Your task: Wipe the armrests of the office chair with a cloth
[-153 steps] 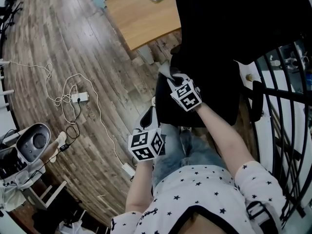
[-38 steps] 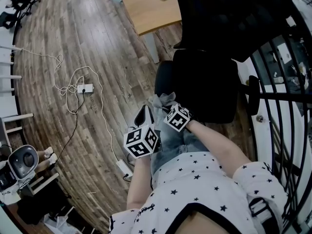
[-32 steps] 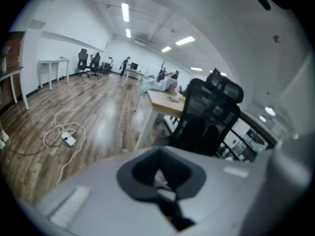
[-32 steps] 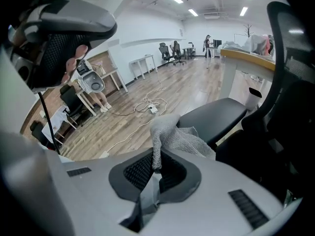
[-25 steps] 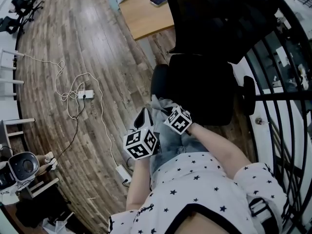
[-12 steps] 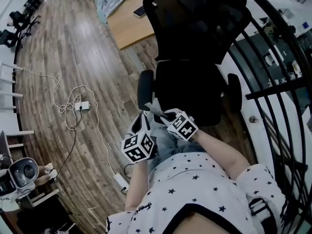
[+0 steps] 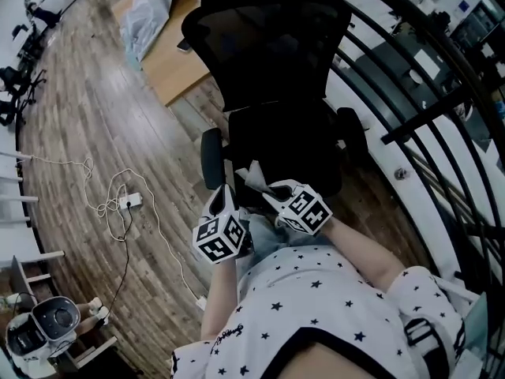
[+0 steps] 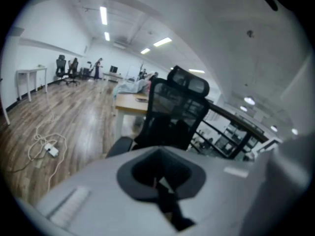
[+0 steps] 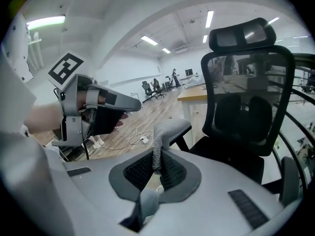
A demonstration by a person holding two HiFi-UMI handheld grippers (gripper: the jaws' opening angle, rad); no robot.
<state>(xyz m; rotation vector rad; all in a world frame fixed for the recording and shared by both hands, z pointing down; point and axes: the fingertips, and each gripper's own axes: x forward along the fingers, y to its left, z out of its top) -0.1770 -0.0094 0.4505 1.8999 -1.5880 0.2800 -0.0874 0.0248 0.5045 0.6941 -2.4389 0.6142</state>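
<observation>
Left gripper [image 7: 223,201], jaws closed on nothing, had drawn back toward the body, clear of the office chair's [image 7: 276,69] left armrest [image 7: 209,158]. Cloth [image 7: 254,177], pinched in the right gripper [image 7: 272,192], had come off it too. Judged: that pass was over and the right armrest [image 7: 352,129] was next. Both forearms were bent and held near.

Bright, even light from ceiling strips [image 8: 103,15] far overhead; the office chair [image 7: 272,69] reads near-black, detail lost; both gripper views bend hard at their edges, the left one soft and blurred

office chair [image 7: 284,136] ahead, desk [image 7: 170,63] behind it, cable [image 7: 111,204] on floor [image 7: 87,125] left
</observation>
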